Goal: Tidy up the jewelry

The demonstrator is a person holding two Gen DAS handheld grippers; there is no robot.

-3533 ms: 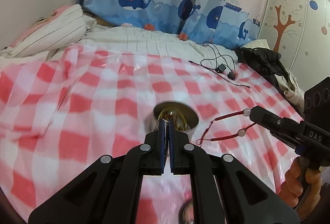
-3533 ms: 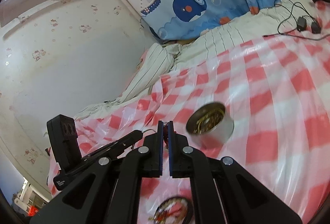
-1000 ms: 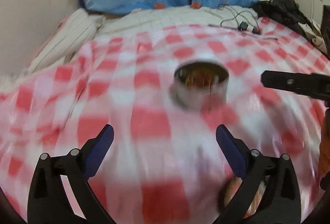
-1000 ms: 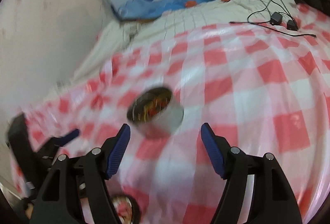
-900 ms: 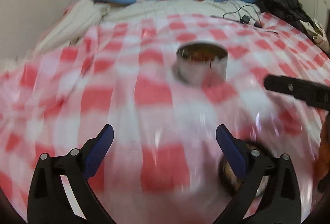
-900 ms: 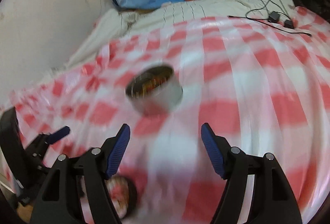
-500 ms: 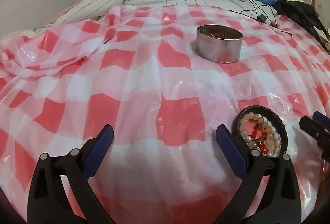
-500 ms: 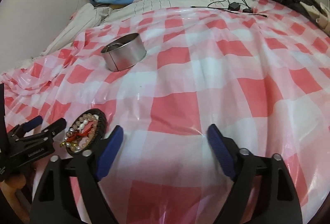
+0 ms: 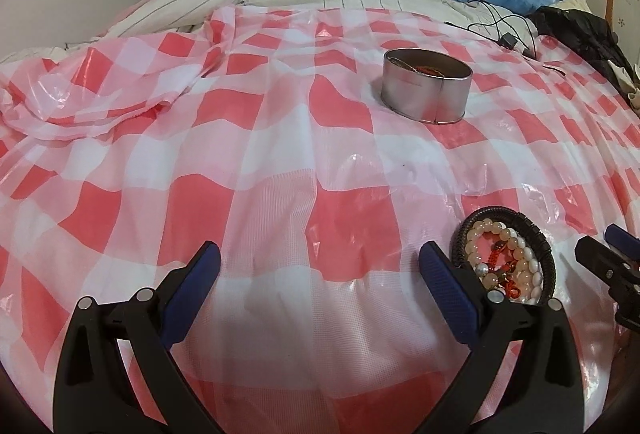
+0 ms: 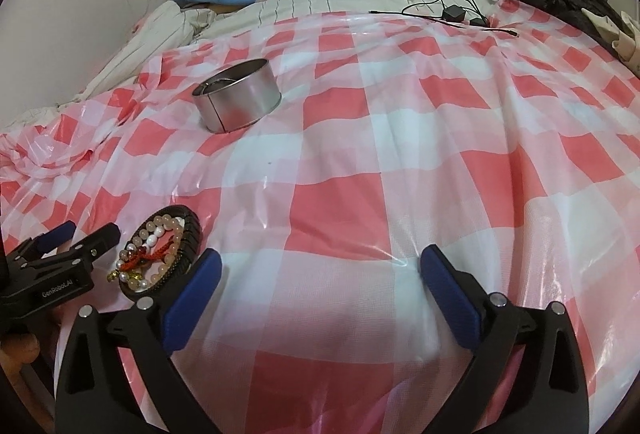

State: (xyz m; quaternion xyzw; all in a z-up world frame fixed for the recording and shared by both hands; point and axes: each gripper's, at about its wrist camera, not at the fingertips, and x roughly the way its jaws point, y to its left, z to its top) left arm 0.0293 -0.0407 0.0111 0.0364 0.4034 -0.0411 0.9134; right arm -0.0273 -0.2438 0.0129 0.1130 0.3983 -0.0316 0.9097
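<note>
Silver tin (image 9: 426, 90) upper right already holds jewelry; both tongs, left (image 9: 320, 270) and right (image 10: 320, 274), gape empty. Next, likely grip 1 beaded bracelet (image 9: 506, 264) lower right.

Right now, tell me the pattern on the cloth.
The cloth is red-and-white checked, shiny plastic. It shows best in the right wrist view.
</note>
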